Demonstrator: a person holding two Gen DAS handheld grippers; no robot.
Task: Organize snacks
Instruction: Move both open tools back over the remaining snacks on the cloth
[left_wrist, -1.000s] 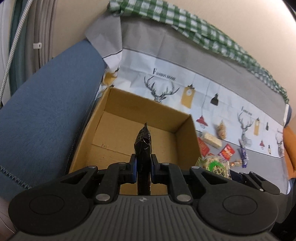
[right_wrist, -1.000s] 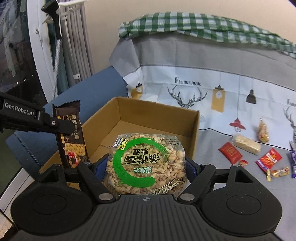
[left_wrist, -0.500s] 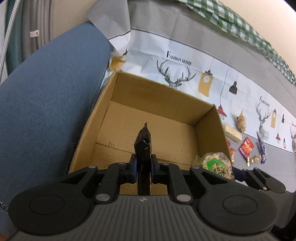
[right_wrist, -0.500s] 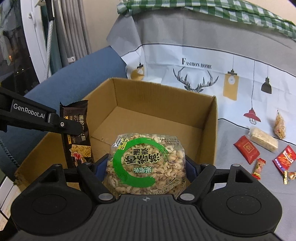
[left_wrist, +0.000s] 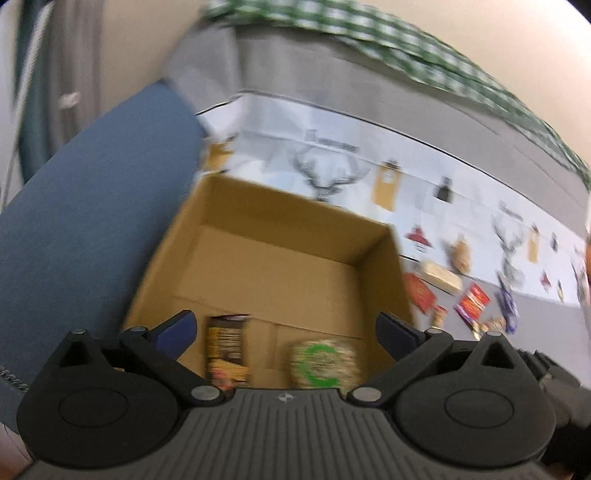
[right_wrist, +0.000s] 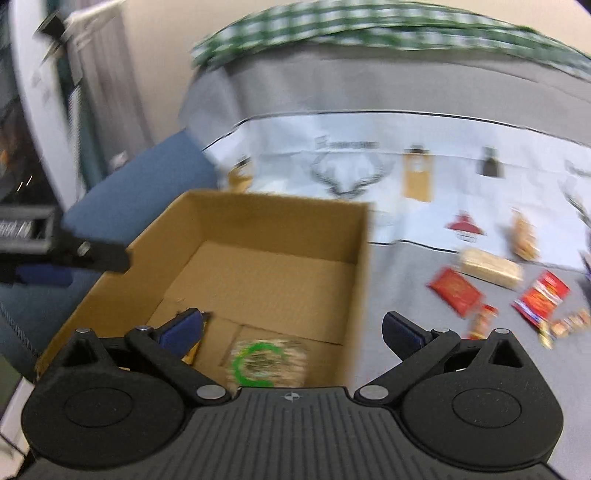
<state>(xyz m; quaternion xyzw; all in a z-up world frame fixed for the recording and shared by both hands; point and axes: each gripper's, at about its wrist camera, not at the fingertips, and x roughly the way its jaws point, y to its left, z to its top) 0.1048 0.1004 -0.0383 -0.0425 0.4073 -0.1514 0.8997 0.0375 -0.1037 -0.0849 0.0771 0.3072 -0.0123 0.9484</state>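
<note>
An open cardboard box (left_wrist: 236, 199) (right_wrist: 280, 206) sits on a printed grey cloth. On its floor near the front lie a dark brown snack bar (left_wrist: 226, 350) and a round pack of puffed grains with a green ring (left_wrist: 323, 363) (right_wrist: 267, 363). My left gripper (left_wrist: 284, 328) is open and empty above the box's front. My right gripper (right_wrist: 291, 328) is open and empty above the box too. Both views are blurred by motion. The left gripper's black arm (right_wrist: 74, 251) shows at the left of the right wrist view.
Several small snacks lie on the cloth right of the box: a red packet (right_wrist: 454, 290), a pale bar (right_wrist: 491, 267), a red-white packet (right_wrist: 541, 299), a small bag (right_wrist: 522, 234). A blue cushion (left_wrist: 85, 206) is left of the box. A green checked cloth (right_wrist: 369, 29) lies behind.
Both grippers have opened and let go. The brown bar and the green-ring pack now lie on the box floor. Both cameras have tilted up and back.
</note>
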